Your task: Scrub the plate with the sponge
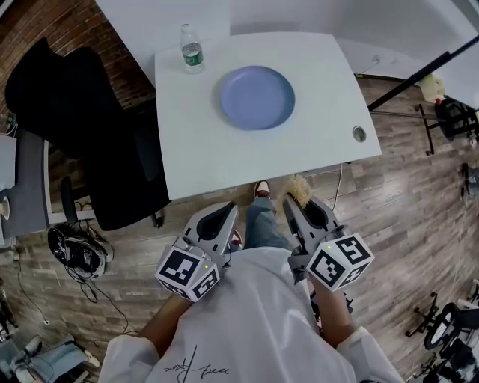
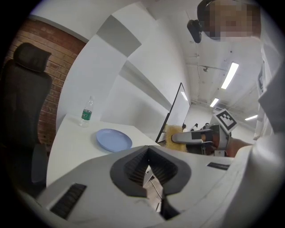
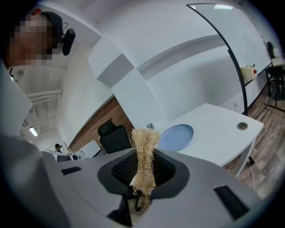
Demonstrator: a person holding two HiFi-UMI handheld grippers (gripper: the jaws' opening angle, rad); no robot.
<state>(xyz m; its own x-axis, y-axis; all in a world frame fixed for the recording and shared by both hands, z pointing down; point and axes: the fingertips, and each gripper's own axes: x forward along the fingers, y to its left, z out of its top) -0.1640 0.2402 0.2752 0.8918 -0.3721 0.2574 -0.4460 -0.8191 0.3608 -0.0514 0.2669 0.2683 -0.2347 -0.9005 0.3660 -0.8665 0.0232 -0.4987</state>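
Right gripper (image 1: pixel 301 208), fingers clamped on the loofah sponge (image 3: pixel 143 153) with its tuft forward for scrubbing; left gripper (image 1: pixel 224 214), fingers together and empty; blue plate (image 1: pixel 257 97) ahead of both on the desk (image 1: pixel 187 157).

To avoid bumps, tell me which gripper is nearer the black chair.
Left. The left gripper hangs just right of the chair; the right gripper, clamping the sponge, is farther right.

Clear plastic water bottle with green label (image 1: pixel 191 49) upright near far left corner of white rectangular table (image 1: pixel 217 168); round metal grommet (image 1: pixel 359 134) near table's right edge; black high-backed office chair (image 1: pixel 82 127) just left of table; wood-plank floor (image 1: pixel 419 202); red brick wall (image 1: pixel 67 22) behind chair
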